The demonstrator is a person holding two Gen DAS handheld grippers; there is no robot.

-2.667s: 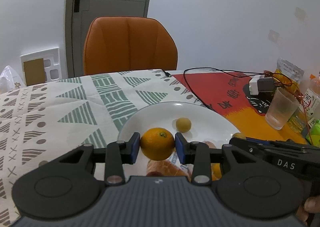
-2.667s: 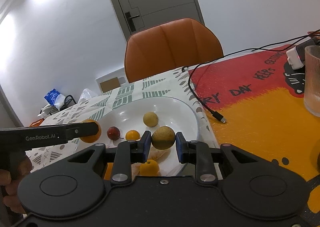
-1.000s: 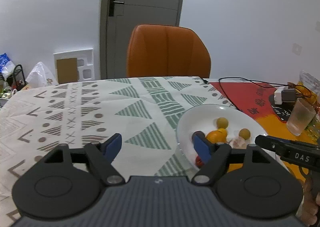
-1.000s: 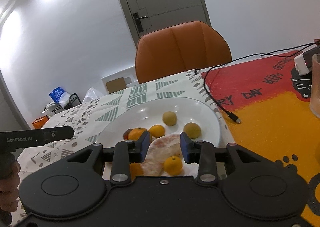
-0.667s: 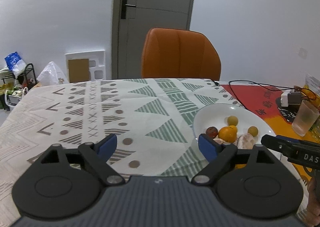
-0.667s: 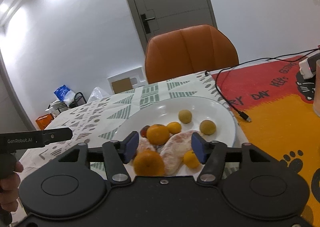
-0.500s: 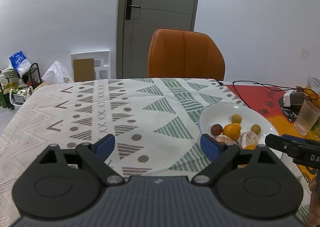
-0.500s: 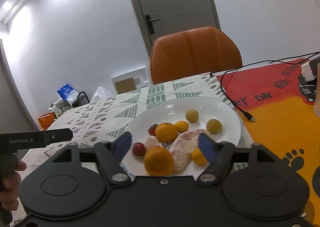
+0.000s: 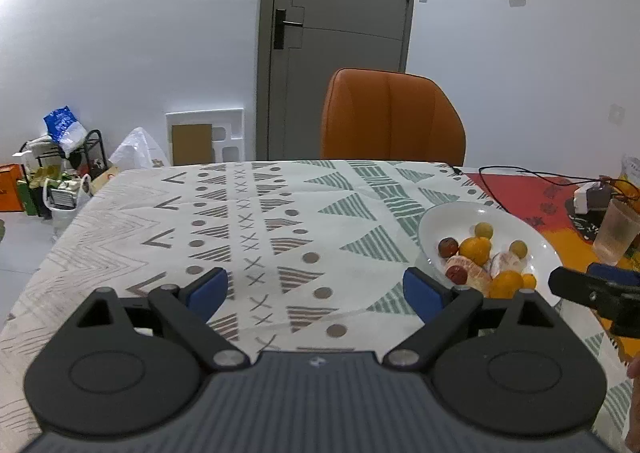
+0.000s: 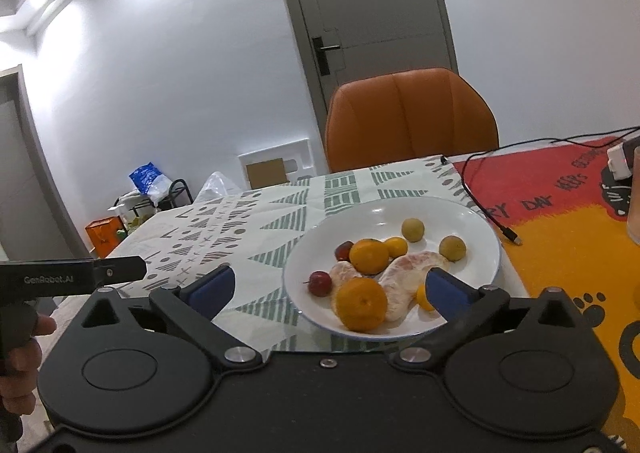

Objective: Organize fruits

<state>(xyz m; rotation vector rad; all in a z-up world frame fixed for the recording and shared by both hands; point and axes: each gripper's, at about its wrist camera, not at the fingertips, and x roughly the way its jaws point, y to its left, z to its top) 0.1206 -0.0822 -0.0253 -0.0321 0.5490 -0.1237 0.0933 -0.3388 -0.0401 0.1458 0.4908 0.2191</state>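
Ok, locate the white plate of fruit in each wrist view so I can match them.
Left wrist: white plate at right, beyond the right fingertip.
Right wrist: white plate center-right, between the open fingers.
Shared landmark: orange chair behind the table.

The left hand-held gripper (image 9: 316,291), a black two-finger tool with blue pads, is held level with its jaws spread wide and nothing between them. Its blue-padded fingers (image 9: 208,288) sit low over the patterned cloth of the worktop (image 9: 256,237), to the left of the white plate (image 9: 444,213).

The right hand-held gripper (image 10: 328,287), black with blue pads as well, also has its jaws spread wide and holds nothing; its fingertips (image 10: 446,287) frame the near rim of that plate. In the right wrist view, bare fingers of the person's left hand (image 10: 20,357) wrap the left tool's handle.
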